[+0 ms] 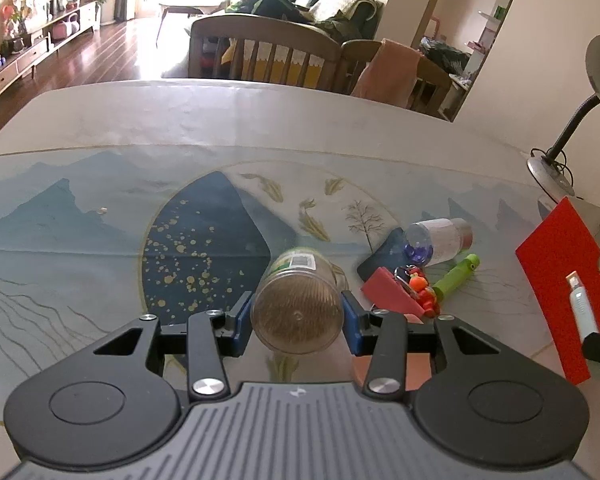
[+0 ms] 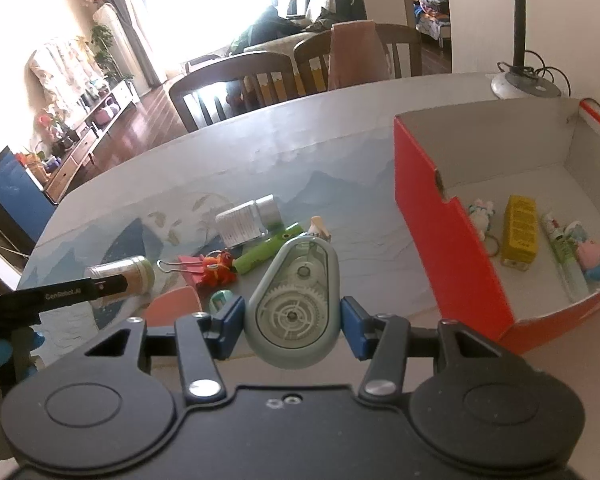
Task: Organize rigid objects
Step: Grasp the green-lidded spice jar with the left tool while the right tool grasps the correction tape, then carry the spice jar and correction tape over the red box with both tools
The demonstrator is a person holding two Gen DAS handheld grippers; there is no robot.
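My left gripper (image 1: 296, 320) is shut on a clear plastic jar (image 1: 300, 300) with a green label, its blue pads pressing both sides, and holds it above the patterned tablecloth. The right wrist view shows that jar (image 2: 140, 274) at the left, beside the left gripper's black finger. My right gripper (image 2: 292, 320) is shut on a grey-blue correction tape dispenser (image 2: 296, 296) with white gears inside. To its right stands an open red box (image 2: 440, 240) holding a yellow carton (image 2: 520, 236), a tube (image 2: 560, 248) and small toys (image 2: 592, 258).
Loose items lie mid-table: a clear bottle with a silver cap (image 2: 248, 218), a green pen-like thing (image 2: 268, 252), an orange toy keychain (image 2: 218, 270), a red binder clip (image 2: 188, 266) and a dark flat object (image 1: 384, 256). A desk lamp (image 2: 524, 84) stands behind the box. Chairs (image 1: 268, 52) line the far edge.
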